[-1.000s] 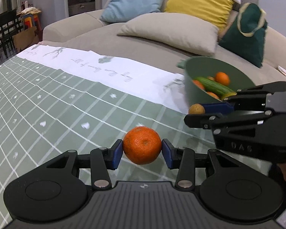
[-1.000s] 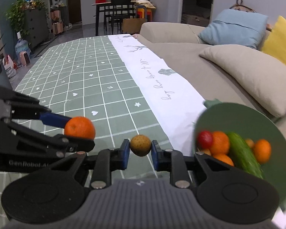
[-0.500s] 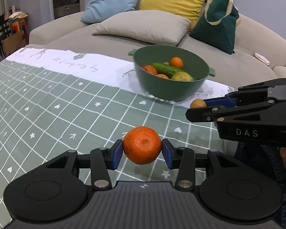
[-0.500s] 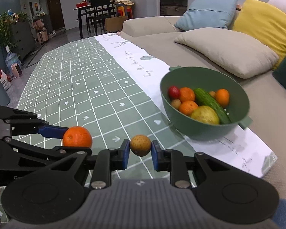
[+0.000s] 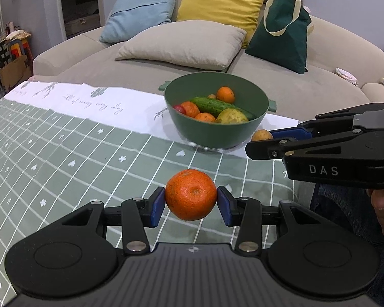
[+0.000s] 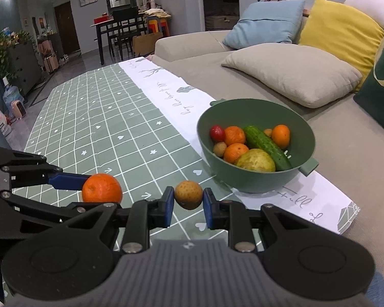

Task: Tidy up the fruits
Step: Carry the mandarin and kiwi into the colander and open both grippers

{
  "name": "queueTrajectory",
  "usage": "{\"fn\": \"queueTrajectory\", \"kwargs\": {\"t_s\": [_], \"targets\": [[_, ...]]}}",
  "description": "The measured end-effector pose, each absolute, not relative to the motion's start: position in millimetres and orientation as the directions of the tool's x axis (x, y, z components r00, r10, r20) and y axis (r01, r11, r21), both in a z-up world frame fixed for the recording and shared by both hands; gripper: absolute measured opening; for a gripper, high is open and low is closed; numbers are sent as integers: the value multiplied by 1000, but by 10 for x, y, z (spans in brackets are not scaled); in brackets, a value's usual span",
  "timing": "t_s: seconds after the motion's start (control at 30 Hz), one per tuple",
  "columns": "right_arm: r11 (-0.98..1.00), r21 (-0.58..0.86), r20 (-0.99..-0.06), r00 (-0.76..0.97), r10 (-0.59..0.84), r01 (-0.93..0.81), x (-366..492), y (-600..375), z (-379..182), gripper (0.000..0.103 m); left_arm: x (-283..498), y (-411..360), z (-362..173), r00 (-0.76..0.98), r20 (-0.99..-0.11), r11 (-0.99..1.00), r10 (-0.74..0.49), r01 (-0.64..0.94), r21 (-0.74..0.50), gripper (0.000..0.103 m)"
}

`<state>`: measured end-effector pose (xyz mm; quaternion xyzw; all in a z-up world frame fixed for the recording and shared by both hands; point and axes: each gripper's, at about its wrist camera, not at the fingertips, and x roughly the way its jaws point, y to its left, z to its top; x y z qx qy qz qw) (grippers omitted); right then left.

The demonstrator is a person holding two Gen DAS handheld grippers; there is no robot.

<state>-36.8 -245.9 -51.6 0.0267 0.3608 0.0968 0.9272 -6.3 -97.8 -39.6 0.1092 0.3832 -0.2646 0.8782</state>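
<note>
My left gripper is shut on an orange tangerine and holds it above the green checked tablecloth. My right gripper is shut on a small brown round fruit; that fruit also shows in the left wrist view beside the bowl. A green bowl stands ahead on the white strip of the cloth and holds tangerines, a cucumber, a yellow-green pear and a small red fruit. In the right wrist view the bowl is right of my fingers, and the tangerine is at left.
A beige sofa runs behind the table with a grey cushion, blue and yellow pillows and a dark green tote bag. The white cloth border marks the table's sofa-side edge. A dining table with chairs stands far back.
Both grippers have pulled back from the bowl and swung, so the whole bowl shows further ahead. Each still holds its fruit.
</note>
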Motion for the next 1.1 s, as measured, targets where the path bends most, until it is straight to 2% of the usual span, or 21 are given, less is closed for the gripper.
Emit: {"fn": "queueTrajectory", "kwargs": {"t_s": [0.5,1.1], "targets": [[992,116,-635,765,107,-43,108,-3029,-430,20,651,-1747,-343,563,-718,776,-409,628,50,50],[987,149,-701,710,67,54,1014,-3427,-851,20,1402,-2360,-780,499,-793,708,-351,695,123,50]]}}
